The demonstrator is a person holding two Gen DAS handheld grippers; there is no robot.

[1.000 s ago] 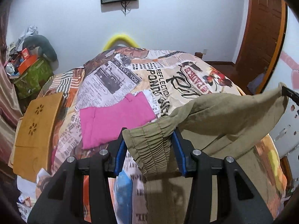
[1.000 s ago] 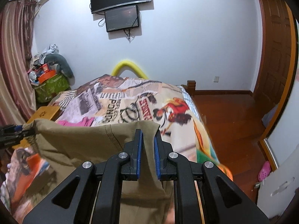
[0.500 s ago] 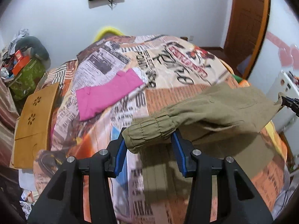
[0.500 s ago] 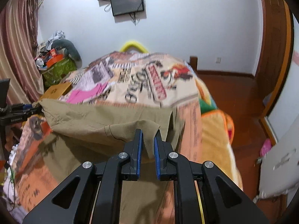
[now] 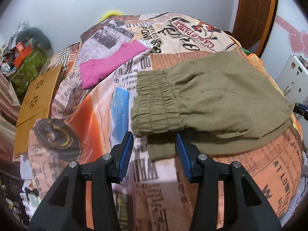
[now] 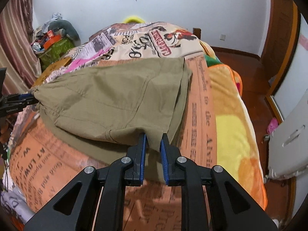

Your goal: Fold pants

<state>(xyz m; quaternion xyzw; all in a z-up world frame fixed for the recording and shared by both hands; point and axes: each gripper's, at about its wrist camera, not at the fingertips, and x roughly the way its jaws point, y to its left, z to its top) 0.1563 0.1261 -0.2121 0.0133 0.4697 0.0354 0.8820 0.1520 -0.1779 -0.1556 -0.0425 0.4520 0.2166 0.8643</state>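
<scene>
The olive-green cotton pants [image 5: 221,96] lie in the middle and right of the left wrist view, on the bed with the newspaper-print orange bedspread [image 5: 80,127]. They are already doubled: an upper layer with the gathered elastic waistband [image 5: 154,105] rests over a lower layer, whose edge shows as a darker strip at the lower centre of the frame. So one fold seems to be nearly laid down.

The left gripper [image 5: 154,150], at the bottom centre of its view, has its jaws apart on both sides of the waistband's near corner. Whether the blue pads really press the cloth cannot be told here, because the corner sits at their tips and a gap shows on each side.

The right gripper [image 6: 154,144], at the bottom centre of the right wrist view, is opening its jaws. A point of the pants' fabric hangs between them, but the pads no longer clamp it. In this view the pants fill the centre, and the left gripper shows at the left edge, at the far corner.

As a judgement, the first fold is almost done, and what is left is to let go fully, to smooth the layers and probably to fold once more. A folded bright pink garment [image 5: 109,63] lies apart, at the upper left of the left wrist view.
</scene>
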